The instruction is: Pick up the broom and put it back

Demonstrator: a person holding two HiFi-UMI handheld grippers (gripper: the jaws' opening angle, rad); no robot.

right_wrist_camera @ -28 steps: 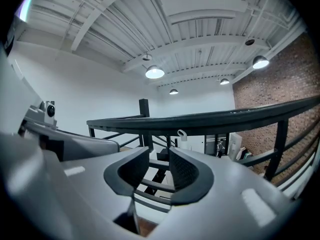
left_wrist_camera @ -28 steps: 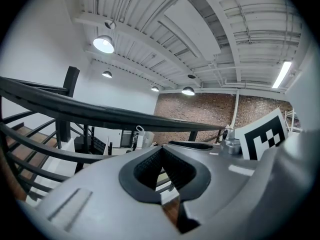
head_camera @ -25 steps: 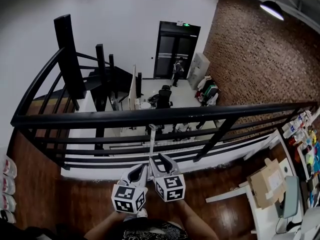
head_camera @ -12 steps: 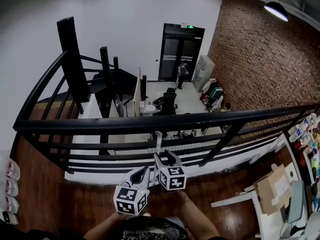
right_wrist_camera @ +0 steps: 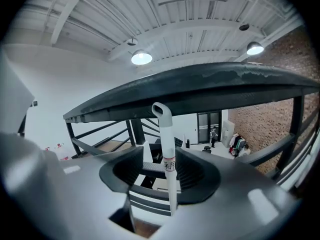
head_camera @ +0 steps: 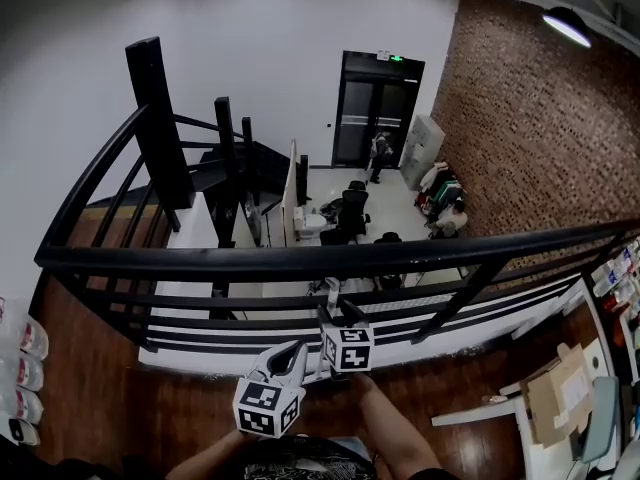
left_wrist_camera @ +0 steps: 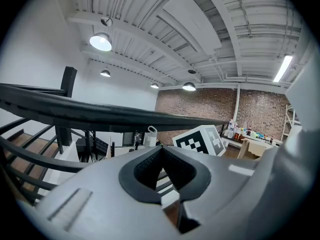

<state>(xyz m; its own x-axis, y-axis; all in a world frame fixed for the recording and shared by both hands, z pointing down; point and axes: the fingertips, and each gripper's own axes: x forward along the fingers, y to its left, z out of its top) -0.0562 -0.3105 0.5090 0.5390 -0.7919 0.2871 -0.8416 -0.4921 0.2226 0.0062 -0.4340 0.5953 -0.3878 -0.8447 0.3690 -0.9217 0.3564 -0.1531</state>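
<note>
Starting at the bottom centre of the head view, the left hand-held gripper has its jaws closed tip to tip with nothing between them; its own view shows the same. Just right of it and a little further up the frame, the right hand-held gripper reaches toward the black railing. Its jaws are opening, and the white broom handle stands upright in the gap, with neither pad appearing to press on it. The handle's looped top sits just under the top rail, apparently resting against the railing. The brush end is hidden below, so I cannot tell how it sits on the wooden floor.

The broom looks put back and the release is under way. What seems left is drawing the right hand-held gripper clear without tipping the handle. Beyond the rails lies the lower office floor.
</note>
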